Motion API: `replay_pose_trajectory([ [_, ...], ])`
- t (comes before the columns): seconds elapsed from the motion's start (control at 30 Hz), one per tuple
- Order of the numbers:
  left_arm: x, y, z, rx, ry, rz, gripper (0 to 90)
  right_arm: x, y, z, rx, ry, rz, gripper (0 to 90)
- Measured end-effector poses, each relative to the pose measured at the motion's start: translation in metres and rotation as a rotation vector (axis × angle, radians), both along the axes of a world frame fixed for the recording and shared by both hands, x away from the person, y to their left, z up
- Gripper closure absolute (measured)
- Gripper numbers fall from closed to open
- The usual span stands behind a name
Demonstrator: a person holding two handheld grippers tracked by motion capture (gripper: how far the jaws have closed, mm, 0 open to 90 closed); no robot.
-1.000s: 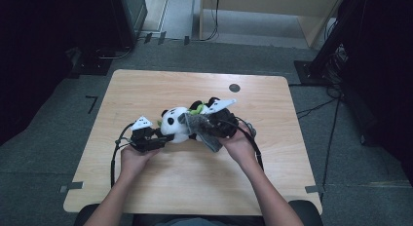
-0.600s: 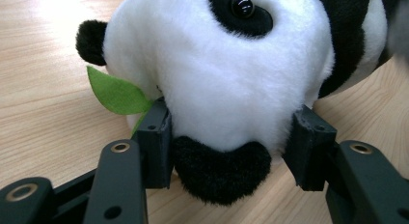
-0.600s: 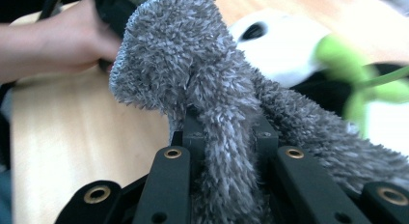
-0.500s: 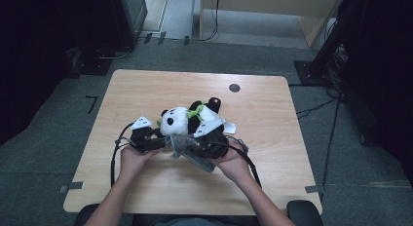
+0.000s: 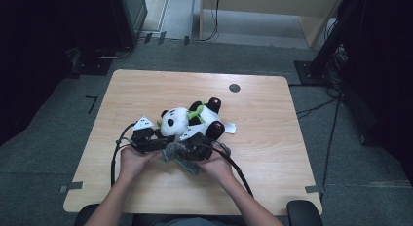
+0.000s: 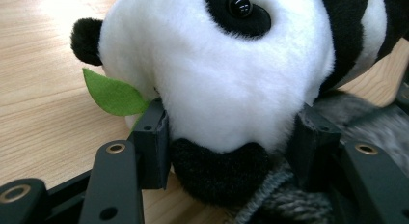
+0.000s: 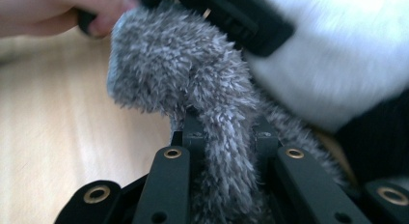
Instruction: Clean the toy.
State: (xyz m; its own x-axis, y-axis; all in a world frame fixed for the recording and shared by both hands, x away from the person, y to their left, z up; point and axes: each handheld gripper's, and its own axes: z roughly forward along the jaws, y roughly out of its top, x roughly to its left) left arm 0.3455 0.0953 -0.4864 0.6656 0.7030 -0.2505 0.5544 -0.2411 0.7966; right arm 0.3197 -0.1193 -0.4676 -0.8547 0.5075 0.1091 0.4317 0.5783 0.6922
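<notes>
The left tool [image 6: 226, 147] clasps the plush panda's head [image 6: 217, 79]; the right tool [image 7: 224, 137] pinches a grey fuzzy cloth [image 7: 193, 74] on the table [image 5: 263, 138].

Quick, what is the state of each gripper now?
Left gripper: closed on the panda toy's head.
Right gripper: closed on the grey fuzzy cloth.

Bright tabletop, dark surroundings, close-up blur
</notes>
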Motion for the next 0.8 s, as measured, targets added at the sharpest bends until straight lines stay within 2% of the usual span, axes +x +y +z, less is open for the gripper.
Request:
replay_pose_trajectory([
  [0.07,0.000,0.000,-0.001,0.004,-0.005,0.000,41.8,0.003,0.001,0.000,-0.009,-0.023,-0.021,75.8],
  [0.23,0.000,0.000,-0.001,0.007,-0.007,-0.003,42.3,0.006,-0.005,-0.001,-0.003,-0.022,-0.065,75.8],
  [0.3,0.000,0.001,-0.002,0.011,-0.012,-0.007,42.5,0.004,-0.016,0.001,-0.003,-0.032,-0.108,75.9],
  [0.37,0.000,0.000,-0.002,0.011,-0.012,-0.007,42.5,0.003,-0.020,0.001,0.005,-0.032,-0.117,75.8],
  [0.43,-0.001,0.000,-0.002,0.019,-0.016,-0.007,42.4,0.001,-0.034,0.003,0.026,-0.031,-0.147,75.9],
  [0.5,-0.001,0.000,-0.002,0.021,-0.017,-0.007,42.4,0.001,-0.037,0.004,0.030,-0.035,-0.150,75.8],
  [0.53,-0.002,0.000,-0.002,0.020,-0.015,-0.004,42.3,-0.003,-0.048,0.005,0.044,-0.041,-0.169,75.9],
  [0.67,-0.003,0.000,-0.003,0.022,-0.019,0.000,42.3,-0.007,-0.060,0.006,0.053,-0.049,-0.186,75.8],
  [0.7,-0.003,0.000,-0.003,0.022,-0.020,0.000,42.3,-0.011,-0.071,0.006,0.058,-0.055,-0.200,75.8],
  [0.8,-0.003,0.000,-0.003,0.022,-0.019,-0.001,42.2,-0.016,-0.084,0.007,0.061,-0.059,-0.220,75.8],
])
